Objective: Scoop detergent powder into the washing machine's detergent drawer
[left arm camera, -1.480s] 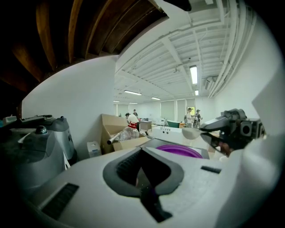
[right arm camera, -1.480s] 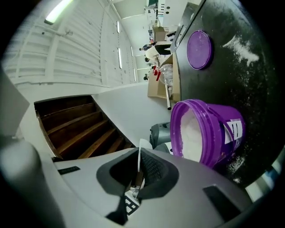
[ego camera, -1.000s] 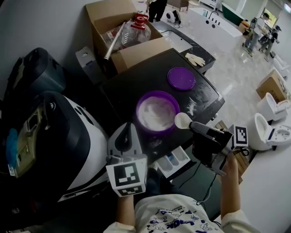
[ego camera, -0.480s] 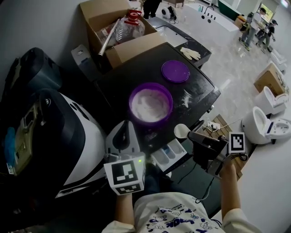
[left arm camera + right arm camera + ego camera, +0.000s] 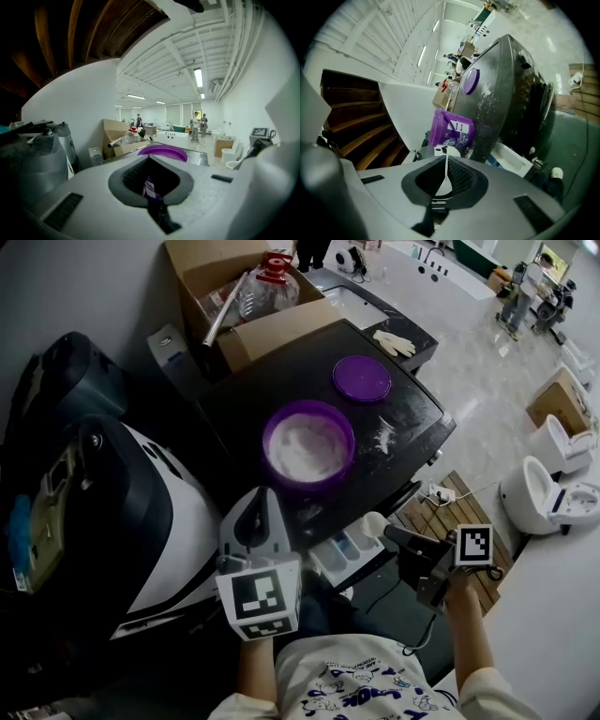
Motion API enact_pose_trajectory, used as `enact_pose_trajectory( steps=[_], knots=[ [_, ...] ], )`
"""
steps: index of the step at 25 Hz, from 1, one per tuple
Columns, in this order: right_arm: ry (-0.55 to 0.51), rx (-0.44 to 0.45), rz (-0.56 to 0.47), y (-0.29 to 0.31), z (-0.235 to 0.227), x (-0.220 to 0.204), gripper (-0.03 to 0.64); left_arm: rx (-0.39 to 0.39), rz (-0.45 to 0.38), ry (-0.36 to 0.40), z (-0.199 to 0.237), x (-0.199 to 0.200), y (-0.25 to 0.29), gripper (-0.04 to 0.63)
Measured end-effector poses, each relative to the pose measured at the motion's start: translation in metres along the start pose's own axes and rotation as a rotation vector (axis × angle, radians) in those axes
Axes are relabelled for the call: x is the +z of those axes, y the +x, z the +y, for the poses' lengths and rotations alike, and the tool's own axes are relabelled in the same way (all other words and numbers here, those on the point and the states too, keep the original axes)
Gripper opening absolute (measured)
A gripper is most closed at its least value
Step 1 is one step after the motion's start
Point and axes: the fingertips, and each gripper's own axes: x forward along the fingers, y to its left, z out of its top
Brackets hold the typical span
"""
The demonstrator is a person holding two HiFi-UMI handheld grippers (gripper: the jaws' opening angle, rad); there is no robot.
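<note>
Pale floor surrounds the dark-topped washing machine (image 5: 281, 395) I'm working at. Closest to me, my left gripper (image 5: 257, 502) points at the machine's front edge. Its jaws are drawn together to a thin slit with a sliver of purple showing through, and it grasps nothing I can make out. My right gripper (image 5: 398, 538) is clenched on the thin handle of a white scoop (image 5: 375, 519). The scoop's bowl sits at the right end of the pulled-out detergent drawer (image 5: 342, 559). From that gripper's own camera I see the scoop edge-on, and I cannot tell whether it carries powder. Just beyond, on the machine's top, stands the open purple tub (image 5: 266, 446), with white detergent powder (image 5: 309, 448) inside. Past it, spilled powder (image 5: 384, 435) streaks the top, and the purple lid (image 5: 362, 378) lies flat, apart from the tub. Farther back, a white glove (image 5: 394, 345) lies on a dark ledge. To its left, a cardboard box (image 5: 272, 343) holds a red-capped bottle (image 5: 270, 287).
</note>
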Motion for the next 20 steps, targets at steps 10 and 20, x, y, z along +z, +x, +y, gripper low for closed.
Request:
enact_pose_trajectory(
  steps=[10, 20],
  knots=[
    [-0.075, -0.194, 0.022, -0.001, -0.046, -0.019, 0.023, -0.002, 0.022, -0.003, -0.010, -0.012, 0.001, 0.003],
    [-0.079, -0.225, 0.006, 0.008, -0.070, -0.026, 0.023, -0.030, 0.057, -0.004, -0.026, -0.031, 0.006, 0.002]
  ],
)
